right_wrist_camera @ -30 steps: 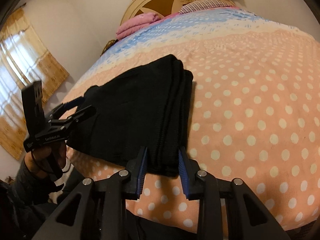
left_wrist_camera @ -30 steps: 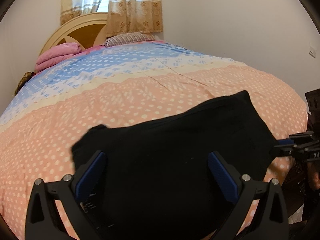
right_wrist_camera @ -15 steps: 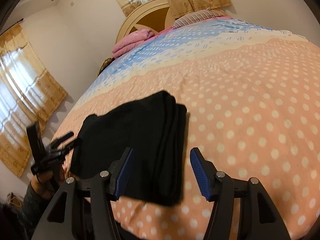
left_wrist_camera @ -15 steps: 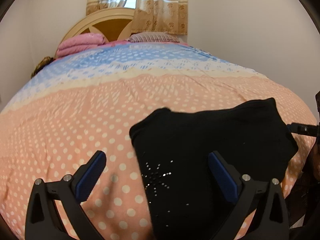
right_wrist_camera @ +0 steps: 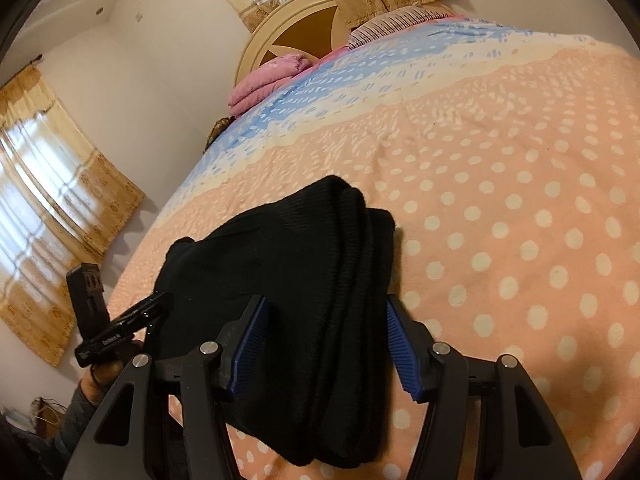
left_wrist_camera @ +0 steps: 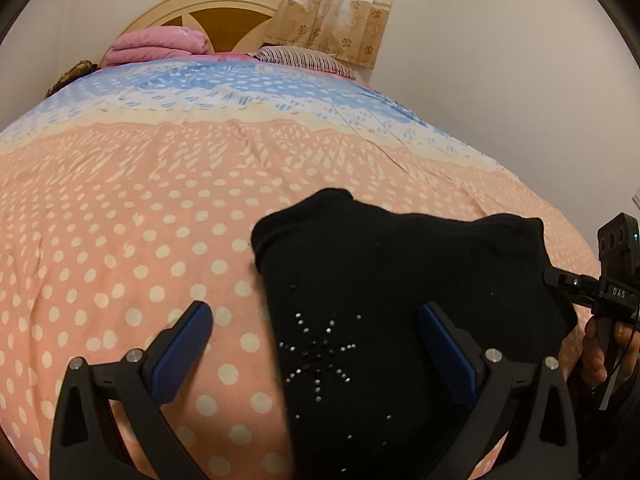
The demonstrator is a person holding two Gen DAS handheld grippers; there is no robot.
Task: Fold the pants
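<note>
The black folded pants (left_wrist_camera: 380, 280) lie flat on the dotted pink bedspread (left_wrist_camera: 120, 240) near its front edge, a rhinestone star on the top layer. My left gripper (left_wrist_camera: 316, 344) hovers open over their left edge, its blue pads wide apart and clear of the cloth. The right gripper (left_wrist_camera: 554, 280) shows at the pants' right end. In the right wrist view my right gripper (right_wrist_camera: 324, 340) is open, astride the stacked folded edge of the pants (right_wrist_camera: 288, 248) without pressing it. The left gripper (right_wrist_camera: 156, 306) sits at the far corner there.
At the head of the bed (right_wrist_camera: 520, 140) lie a folded pink blanket (left_wrist_camera: 160, 42) and a striped pillow (left_wrist_camera: 304, 60), below a cream headboard (left_wrist_camera: 208, 8). A curtained window (right_wrist_camera: 48, 208) is on the left wall. A person's hand (left_wrist_camera: 596, 356) holds the right gripper.
My right gripper let go of the folded edge and its jaws spread. The left gripper slid toward the pants' left edge and dropped a little. The pants now rest flat.
</note>
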